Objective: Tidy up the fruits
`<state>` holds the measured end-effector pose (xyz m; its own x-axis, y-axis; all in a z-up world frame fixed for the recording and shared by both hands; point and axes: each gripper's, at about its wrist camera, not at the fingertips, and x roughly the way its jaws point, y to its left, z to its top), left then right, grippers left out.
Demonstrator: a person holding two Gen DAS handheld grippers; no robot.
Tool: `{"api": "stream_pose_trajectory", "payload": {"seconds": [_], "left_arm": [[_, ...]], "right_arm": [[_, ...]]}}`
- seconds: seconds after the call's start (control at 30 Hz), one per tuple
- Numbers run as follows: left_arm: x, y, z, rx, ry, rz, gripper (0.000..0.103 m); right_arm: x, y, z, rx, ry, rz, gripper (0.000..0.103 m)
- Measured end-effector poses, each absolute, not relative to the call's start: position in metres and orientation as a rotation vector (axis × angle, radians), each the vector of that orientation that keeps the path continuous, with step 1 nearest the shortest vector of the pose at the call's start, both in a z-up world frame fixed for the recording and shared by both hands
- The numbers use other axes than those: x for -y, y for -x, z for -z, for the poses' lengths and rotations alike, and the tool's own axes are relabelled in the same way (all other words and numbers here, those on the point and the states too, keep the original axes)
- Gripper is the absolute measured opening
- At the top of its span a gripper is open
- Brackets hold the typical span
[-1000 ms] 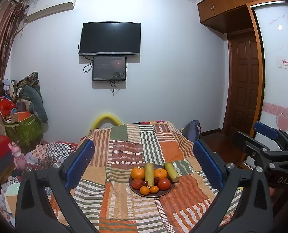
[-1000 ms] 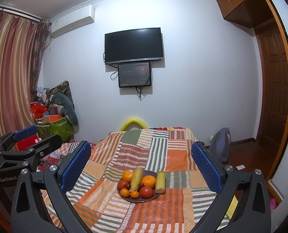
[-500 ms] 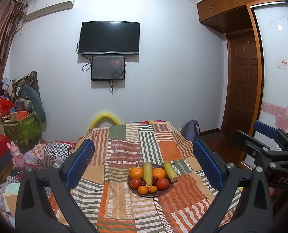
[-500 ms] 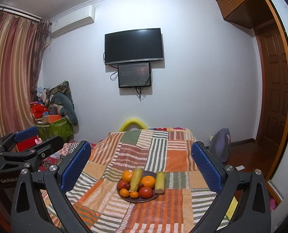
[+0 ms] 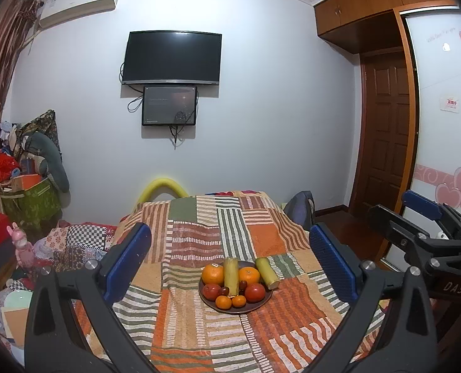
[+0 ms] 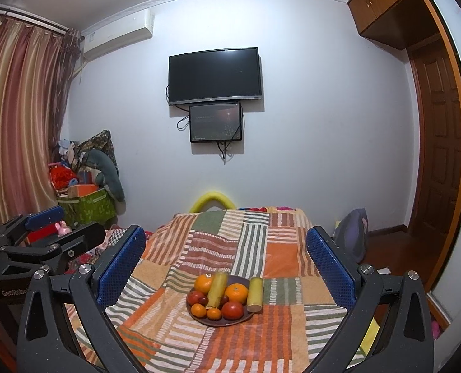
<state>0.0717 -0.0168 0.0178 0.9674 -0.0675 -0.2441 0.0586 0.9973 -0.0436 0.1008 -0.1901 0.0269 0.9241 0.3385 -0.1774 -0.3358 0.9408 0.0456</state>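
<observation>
Left gripper [image 5: 230, 259]: jaws spread wide, holding nothing, well back from the plate.
Right gripper [image 6: 225, 258]: jaws spread wide, holding nothing, just beside the left one.
Plate [image 5: 263, 301]: on the patchwork cloth [image 5: 199, 239], midway across the table.
Fruit: oranges [image 5: 212, 274], tomatoes [image 5: 254, 292], two green stalks [image 5: 231, 276], all on the plate.

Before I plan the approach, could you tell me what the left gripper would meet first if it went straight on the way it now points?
Probably nothing near: the open left gripper aims over the plate of fruit, along the patchwork cloth toward the far wall. Depth is unclear.
</observation>
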Motion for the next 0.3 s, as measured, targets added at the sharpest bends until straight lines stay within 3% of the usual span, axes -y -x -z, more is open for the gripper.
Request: {"api": "stream_pose_trajectory", "payload": {"seconds": [0.3], "left_arm": [[0.0173, -0.0717, -0.0171, -0.251, 0.038, 0.062, 0.103]], "right_arm": [[0.1887, -0.103, -0.0265, -0.189, -0.01, -0.349, 0.103]]}}
